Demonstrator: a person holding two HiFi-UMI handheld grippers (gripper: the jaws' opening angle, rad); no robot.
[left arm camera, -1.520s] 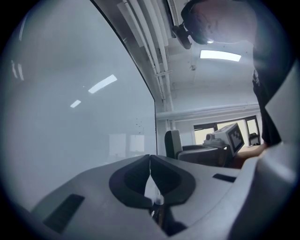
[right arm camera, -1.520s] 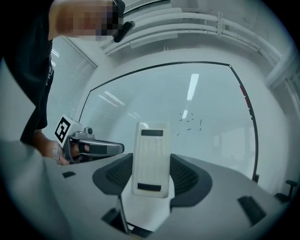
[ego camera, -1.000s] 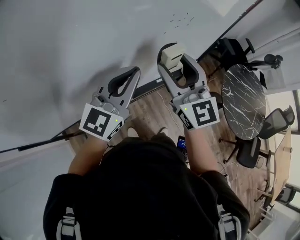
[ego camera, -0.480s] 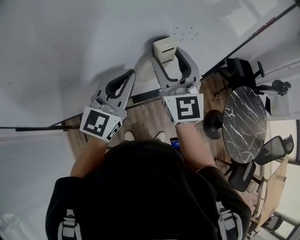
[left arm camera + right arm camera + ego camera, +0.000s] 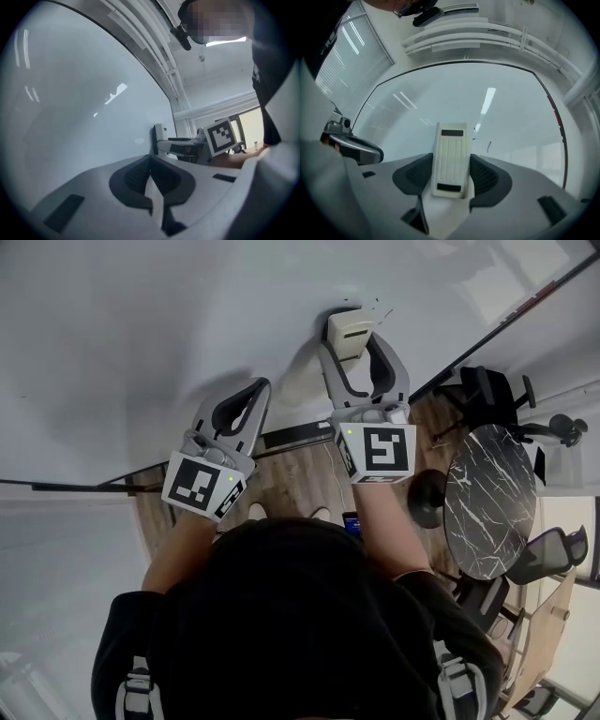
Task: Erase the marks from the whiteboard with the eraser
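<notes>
The whiteboard fills the upper part of the head view. A few small dark marks remain on it, just above and right of the cream eraser. My right gripper is shut on the eraser and holds it against the board. In the right gripper view the eraser stands upright between the jaws of the right gripper, with short marks close to its upper right. My left gripper hovers lower left, shut and empty. In its own view the left gripper has its jaws together by the whiteboard.
Along the board's bottom edge runs a dark ledge. Below lies wooden floor with a round black marble table and office chairs at the right. The person's dark head and shoulders fill the lower middle.
My right gripper has carried the eraser up the board, closer to the small marks. The left gripper has stayed almost where it was, still shut.
</notes>
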